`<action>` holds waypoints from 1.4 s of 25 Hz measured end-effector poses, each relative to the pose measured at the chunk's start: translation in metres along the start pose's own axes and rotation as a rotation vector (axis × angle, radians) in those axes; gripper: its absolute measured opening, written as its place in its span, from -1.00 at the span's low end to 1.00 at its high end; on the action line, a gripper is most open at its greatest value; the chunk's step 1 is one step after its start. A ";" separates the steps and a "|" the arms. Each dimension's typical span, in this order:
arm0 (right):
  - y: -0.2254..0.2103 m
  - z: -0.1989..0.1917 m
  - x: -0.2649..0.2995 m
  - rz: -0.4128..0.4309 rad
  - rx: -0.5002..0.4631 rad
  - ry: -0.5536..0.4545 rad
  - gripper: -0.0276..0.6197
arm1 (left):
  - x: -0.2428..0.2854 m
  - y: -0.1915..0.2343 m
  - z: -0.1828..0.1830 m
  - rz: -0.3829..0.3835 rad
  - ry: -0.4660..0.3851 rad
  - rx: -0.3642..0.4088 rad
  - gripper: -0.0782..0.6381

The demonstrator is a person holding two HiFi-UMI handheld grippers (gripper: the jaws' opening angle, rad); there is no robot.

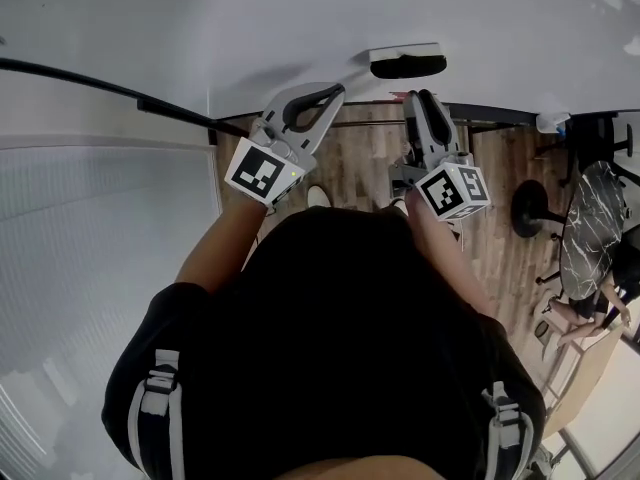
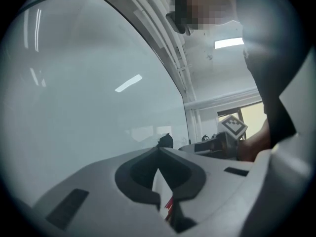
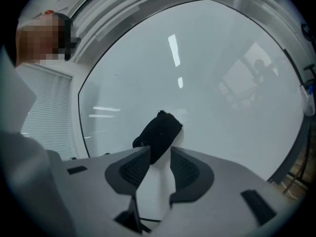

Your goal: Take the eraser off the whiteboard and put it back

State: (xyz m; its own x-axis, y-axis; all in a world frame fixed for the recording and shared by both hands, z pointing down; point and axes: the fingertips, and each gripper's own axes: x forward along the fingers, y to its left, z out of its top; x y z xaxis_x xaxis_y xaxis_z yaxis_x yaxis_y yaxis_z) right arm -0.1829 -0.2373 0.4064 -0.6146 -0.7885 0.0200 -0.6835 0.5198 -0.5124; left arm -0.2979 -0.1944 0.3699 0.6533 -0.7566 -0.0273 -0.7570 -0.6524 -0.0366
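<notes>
The black oblong eraser [image 3: 159, 130] sits tilted on the glossy white whiteboard [image 3: 222, 73]; the right claw [image 3: 160, 152] is released just before it, pads not pressing; the left claw [image 2: 158, 151] is clenched and empty, facing the whiteboard.

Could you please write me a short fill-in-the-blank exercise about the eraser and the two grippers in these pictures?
1. The black eraser sits on the ____.
2. The jaws of the right gripper stand ____.
3. The jaws of the left gripper are ____ at the tips.
Missing words: whiteboard; apart; together.
</notes>
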 end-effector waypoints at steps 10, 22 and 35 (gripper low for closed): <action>0.000 0.023 0.018 -0.035 0.256 -0.148 -0.02 | 0.000 -0.001 -0.003 -0.090 -0.004 -0.005 -0.77; -0.011 0.030 0.040 -0.062 0.488 -0.201 0.03 | -0.005 -0.002 -0.004 -0.103 0.000 -0.015 -0.76; -0.014 0.030 0.047 -0.102 0.549 -0.214 -0.19 | -0.018 0.006 -0.008 -0.074 0.004 -0.017 -0.76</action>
State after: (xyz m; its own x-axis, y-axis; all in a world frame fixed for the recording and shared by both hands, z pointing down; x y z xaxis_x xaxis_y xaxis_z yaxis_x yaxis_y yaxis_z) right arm -0.1904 -0.2914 0.3882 -0.4244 -0.9040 -0.0516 -0.3969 0.2370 -0.8867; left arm -0.3138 -0.1849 0.3782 0.7077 -0.7062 -0.0207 -0.7065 -0.7074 -0.0216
